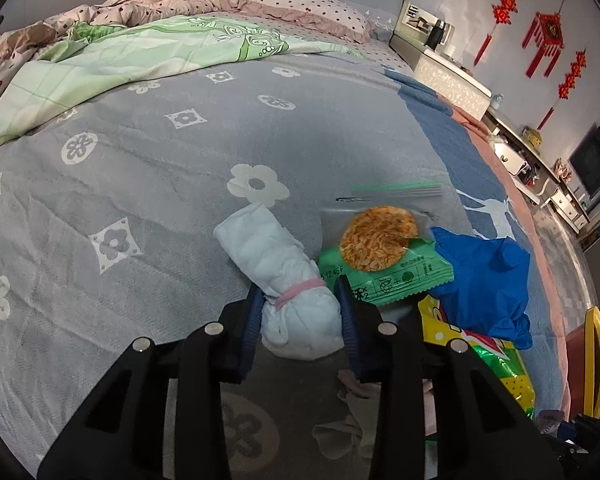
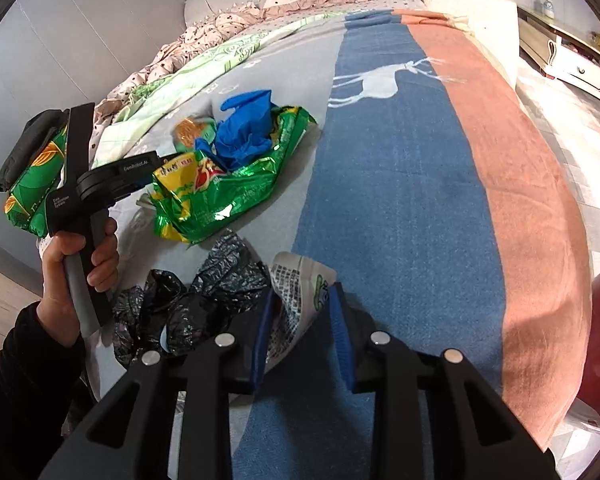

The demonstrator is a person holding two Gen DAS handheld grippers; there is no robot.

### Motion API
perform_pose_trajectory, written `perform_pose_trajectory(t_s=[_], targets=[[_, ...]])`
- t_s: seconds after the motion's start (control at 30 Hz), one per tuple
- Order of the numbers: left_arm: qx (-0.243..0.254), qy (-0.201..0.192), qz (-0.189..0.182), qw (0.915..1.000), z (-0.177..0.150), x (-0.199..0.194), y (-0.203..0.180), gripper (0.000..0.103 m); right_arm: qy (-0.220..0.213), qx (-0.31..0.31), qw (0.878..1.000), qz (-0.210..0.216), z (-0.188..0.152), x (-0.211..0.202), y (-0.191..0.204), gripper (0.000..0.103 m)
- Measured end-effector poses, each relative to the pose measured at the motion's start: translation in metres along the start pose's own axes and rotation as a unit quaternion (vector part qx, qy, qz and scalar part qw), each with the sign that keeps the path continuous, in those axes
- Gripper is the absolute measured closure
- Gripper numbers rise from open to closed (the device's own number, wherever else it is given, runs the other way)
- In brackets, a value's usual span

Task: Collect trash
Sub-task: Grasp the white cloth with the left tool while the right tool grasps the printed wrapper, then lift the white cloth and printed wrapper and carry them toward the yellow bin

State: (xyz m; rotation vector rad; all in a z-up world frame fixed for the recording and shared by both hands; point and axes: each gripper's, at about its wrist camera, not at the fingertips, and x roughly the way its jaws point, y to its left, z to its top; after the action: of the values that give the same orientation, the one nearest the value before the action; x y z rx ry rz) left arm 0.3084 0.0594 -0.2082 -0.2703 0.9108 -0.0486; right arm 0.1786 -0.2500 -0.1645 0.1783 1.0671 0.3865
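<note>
On the grey flowered bedspread (image 1: 140, 160) my left gripper (image 1: 300, 300) is shut on a white rolled bundle (image 1: 284, 280) with a pink band, its blue pads pressing both sides. Just right of it lie a green snack packet (image 1: 384, 268), a blue glove (image 1: 484, 280) and a green-yellow foil bag (image 1: 496, 360). In the right wrist view my right gripper (image 2: 302, 312) is shut on a crumpled white printed wrapper (image 2: 300, 284). A black plastic bag (image 2: 188, 300) lies to its left. A hand (image 2: 76, 264) holds the other gripper's handle beside the foil bag (image 2: 220, 192) and glove (image 2: 244, 128).
A clear zip bag (image 1: 396, 192) lies beyond the snack packet. A green quilt (image 1: 120, 60) and spotted pillow (image 1: 308, 4) fill the head of the bed. The bed's blue and pink edge (image 2: 520, 200) drops to the floor on the right, with a nightstand (image 1: 448, 76) and low cabinets beyond.
</note>
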Motion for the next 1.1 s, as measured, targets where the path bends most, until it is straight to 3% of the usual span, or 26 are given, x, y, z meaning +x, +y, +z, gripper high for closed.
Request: perform_pose_trajectory(t_s=[0.73,1.1], targets=[[-0.005,-0.064,0.003,0.9979,0.01,-0.096,0.019,0.07,-0.085,-0.021,0.996,-0.003,0.007,-0.065,0.019,0.078],[0.033,-0.11,-0.021,0.9932,0.016,-0.157,-0.027,0.07,-0.157,-0.028,0.987,-0.013,0.014,-0.126,0.021,0.078]])
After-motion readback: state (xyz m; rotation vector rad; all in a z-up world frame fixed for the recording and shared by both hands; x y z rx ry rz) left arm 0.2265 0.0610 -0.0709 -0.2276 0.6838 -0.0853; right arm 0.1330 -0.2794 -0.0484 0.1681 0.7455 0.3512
